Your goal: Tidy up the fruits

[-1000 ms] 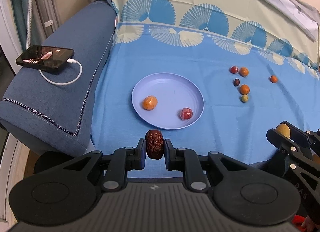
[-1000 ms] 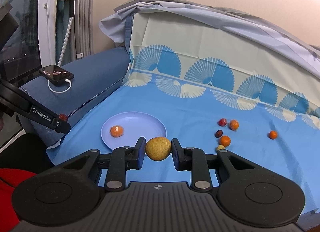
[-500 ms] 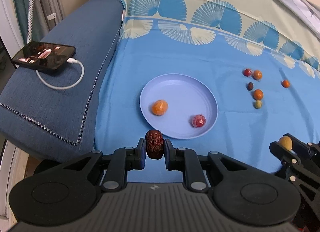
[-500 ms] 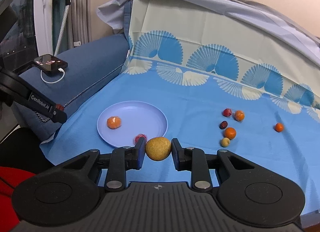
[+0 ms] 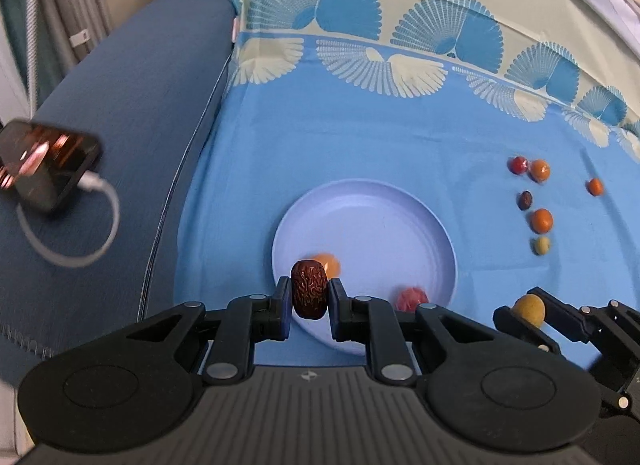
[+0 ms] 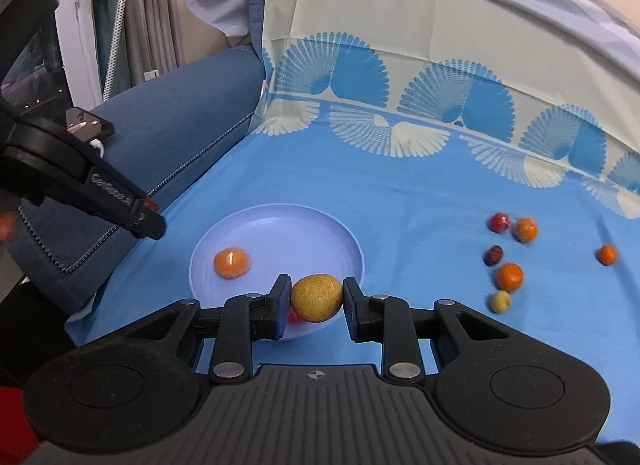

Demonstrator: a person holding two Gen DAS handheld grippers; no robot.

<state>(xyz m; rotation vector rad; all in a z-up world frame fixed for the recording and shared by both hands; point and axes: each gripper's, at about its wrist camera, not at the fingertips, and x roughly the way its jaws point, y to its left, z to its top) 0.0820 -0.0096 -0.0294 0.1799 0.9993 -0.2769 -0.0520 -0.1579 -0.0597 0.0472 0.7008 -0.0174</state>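
Wrinkled red date (image 5: pixel 308 289) pinched in left claw (image 5: pixel 308 307), yellow fruit (image 6: pixel 316 297) pinched in right claw (image 6: pixel 316 307), lilac plate (image 5: pixel 400 225) beneath

Only one piece of lettering shows. In the right wrist view, pale print runs along the black arm of the left claw (image 6: pixel 154 221), at the left of the scene beside the blue sofa arm (image 6: pixel 168 117). Motion blur smears it, so the letters cannot be made out. The phone screen (image 5: pixel 38 161) shows only blurred orange shapes, no readable text.
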